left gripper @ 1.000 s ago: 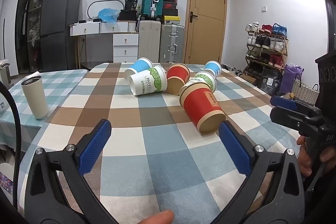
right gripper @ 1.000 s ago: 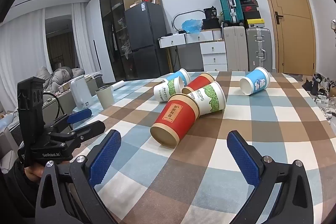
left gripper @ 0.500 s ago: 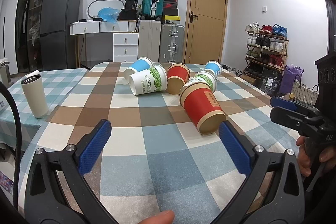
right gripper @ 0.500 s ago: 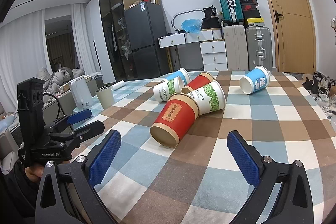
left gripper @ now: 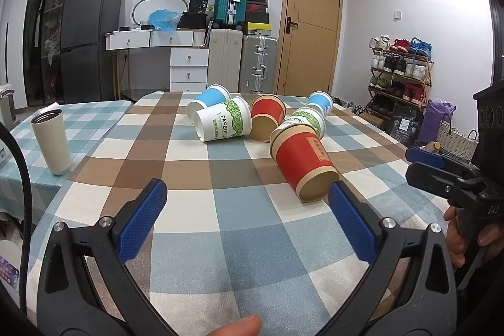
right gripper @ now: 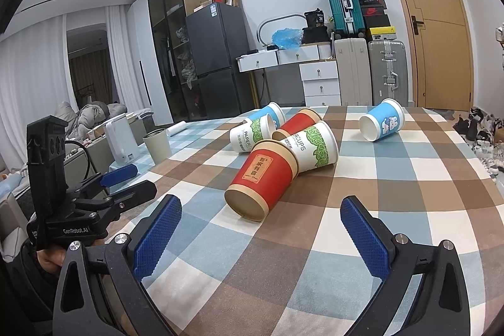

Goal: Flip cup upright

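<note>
Several paper cups lie on their sides on the checked tablecloth (left gripper: 245, 229). The nearest is a red cup (left gripper: 302, 162), also in the right wrist view (right gripper: 263, 180), its base toward me. Behind it lie a white-green cup (left gripper: 225, 123), a second red cup (left gripper: 267, 117), another white-green cup (right gripper: 312, 145) and blue cups (left gripper: 206, 99) (right gripper: 381, 120). My left gripper (left gripper: 247, 197) is open and empty above the table's near part. My right gripper (right gripper: 260, 213) is open and empty, just short of the red cup.
A beige tumbler (left gripper: 52, 142) stands upright on the neighbouring table at the left. The right gripper's body (left gripper: 453, 178) shows at the right edge of the left wrist view, and the left gripper's body (right gripper: 82, 207) at the left of the right wrist view. Suitcases, drawers and a door stand behind.
</note>
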Demonstrator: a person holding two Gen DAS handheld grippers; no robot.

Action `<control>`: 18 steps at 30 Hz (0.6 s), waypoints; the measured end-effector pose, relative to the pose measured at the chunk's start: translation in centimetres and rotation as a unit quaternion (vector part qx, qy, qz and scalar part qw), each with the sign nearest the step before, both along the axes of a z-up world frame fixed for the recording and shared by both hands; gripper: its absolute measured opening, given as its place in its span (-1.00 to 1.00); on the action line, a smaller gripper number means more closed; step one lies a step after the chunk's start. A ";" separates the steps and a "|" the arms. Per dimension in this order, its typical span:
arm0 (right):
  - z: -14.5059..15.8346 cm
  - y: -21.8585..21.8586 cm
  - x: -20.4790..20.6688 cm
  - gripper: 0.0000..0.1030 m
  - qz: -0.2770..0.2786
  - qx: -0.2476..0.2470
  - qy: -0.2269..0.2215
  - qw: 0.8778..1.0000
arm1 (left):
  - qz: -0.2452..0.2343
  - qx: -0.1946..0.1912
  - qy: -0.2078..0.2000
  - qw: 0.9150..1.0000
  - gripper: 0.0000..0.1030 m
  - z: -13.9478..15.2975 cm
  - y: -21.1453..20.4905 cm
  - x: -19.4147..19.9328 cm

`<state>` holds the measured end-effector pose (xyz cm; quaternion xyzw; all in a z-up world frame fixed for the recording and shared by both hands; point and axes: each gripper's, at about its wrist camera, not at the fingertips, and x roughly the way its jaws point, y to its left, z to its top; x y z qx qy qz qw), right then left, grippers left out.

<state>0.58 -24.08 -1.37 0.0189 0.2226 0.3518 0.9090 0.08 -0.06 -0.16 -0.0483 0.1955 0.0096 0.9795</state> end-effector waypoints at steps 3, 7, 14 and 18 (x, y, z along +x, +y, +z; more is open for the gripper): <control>0.1 -0.1 -0.1 1.00 -0.003 0.000 0.000 1.000 | 0.000 -0.001 0.000 1.000 0.98 0.0 -0.2 -0.1; 0.1 -0.1 0.3 1.00 -0.010 -0.003 0.012 1.000 | -0.001 -0.004 0.001 1.000 0.98 0.0 -0.1 0.0; 0.0 0.4 0.3 1.00 -0.020 -0.020 0.008 1.000 | 0.002 -0.017 0.011 1.000 0.98 -0.1 0.0 0.1; -0.1 0.4 0.4 1.00 -0.025 -0.021 0.010 0.999 | 0.002 -0.024 0.014 1.000 0.98 -0.1 0.2 0.2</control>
